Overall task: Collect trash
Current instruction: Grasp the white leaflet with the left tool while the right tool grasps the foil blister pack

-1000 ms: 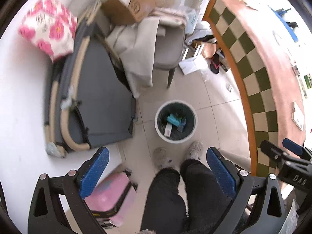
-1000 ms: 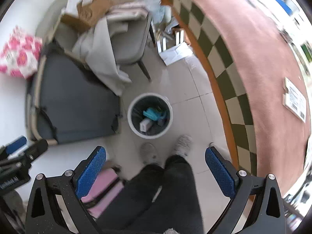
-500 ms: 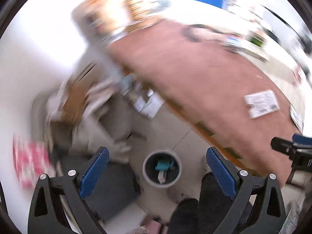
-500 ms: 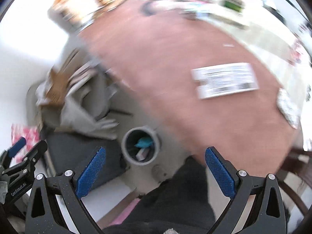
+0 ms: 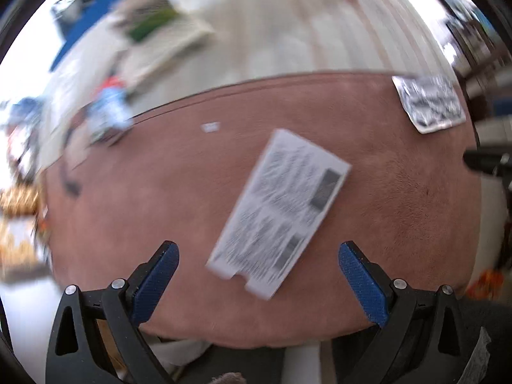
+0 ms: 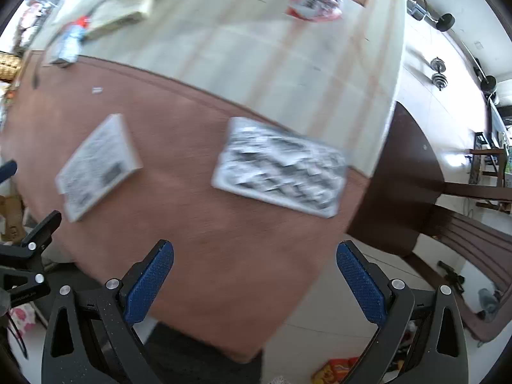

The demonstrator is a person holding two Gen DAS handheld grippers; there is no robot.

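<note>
Where the brown tabletop (image 5: 166, 198) fills both views, a printed white sheet (image 5: 281, 211) lies flat, just ahead of the left gripper (image 5: 257, 283), on the centreline between its wide-spread, empty jaws. A crinkled printed packet (image 6: 281, 166) lies ahead of the right gripper (image 6: 254, 283), also spread wide and empty, near the table's far right edge. Both views are motion-blurred.

Matt cloth tabletop (image 5: 179, 192), printed paper slip (image 5: 281, 211)
</note>
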